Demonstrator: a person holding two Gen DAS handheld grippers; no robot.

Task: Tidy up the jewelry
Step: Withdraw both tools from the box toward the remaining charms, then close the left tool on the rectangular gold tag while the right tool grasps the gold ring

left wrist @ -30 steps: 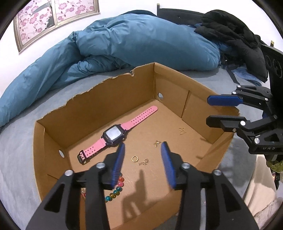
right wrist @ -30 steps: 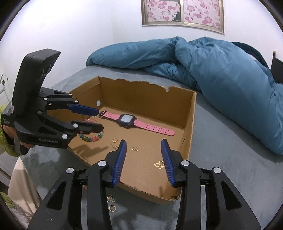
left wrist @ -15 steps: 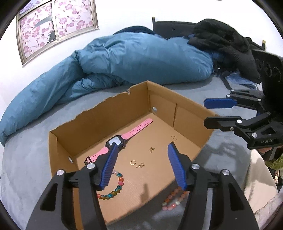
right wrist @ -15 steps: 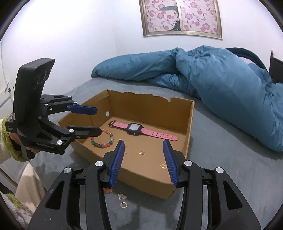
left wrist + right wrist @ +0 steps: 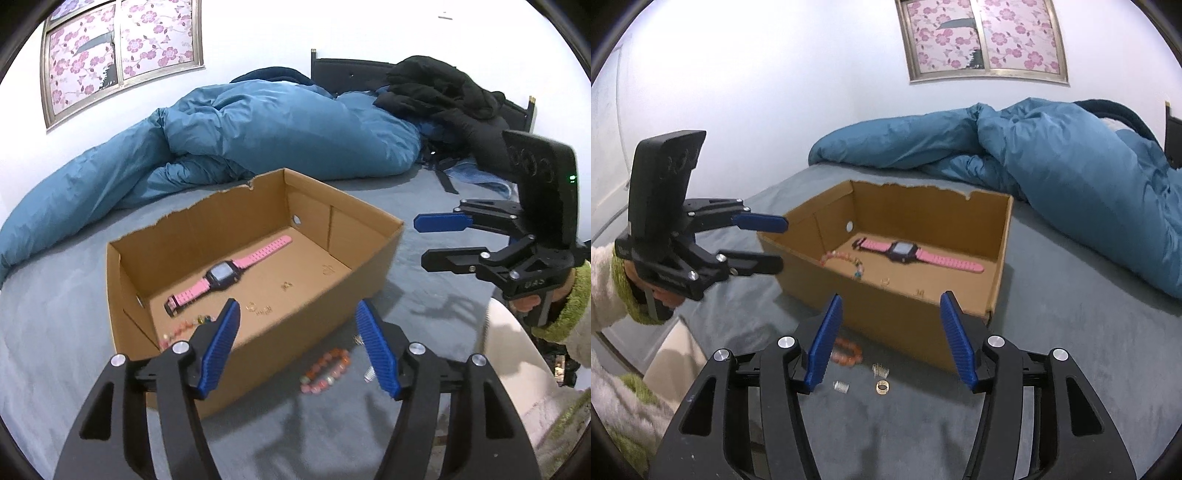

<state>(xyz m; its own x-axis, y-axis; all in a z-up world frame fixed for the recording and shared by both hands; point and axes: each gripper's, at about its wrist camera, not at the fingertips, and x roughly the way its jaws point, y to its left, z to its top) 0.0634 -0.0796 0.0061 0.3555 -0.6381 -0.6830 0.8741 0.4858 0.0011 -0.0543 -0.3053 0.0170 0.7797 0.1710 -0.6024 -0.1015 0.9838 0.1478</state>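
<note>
matt cardboard box (image 5: 317,343), glossy quilt (image 5: 280,125)

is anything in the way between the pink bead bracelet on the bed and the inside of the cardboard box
Yes: the box's near wall. The pink bead bracelet lies on the grey bedcover just outside that wall, so it would have to be lifted over the rim. Nothing visible covers the open top, and both grippers are empty, their jaws opening.
</note>
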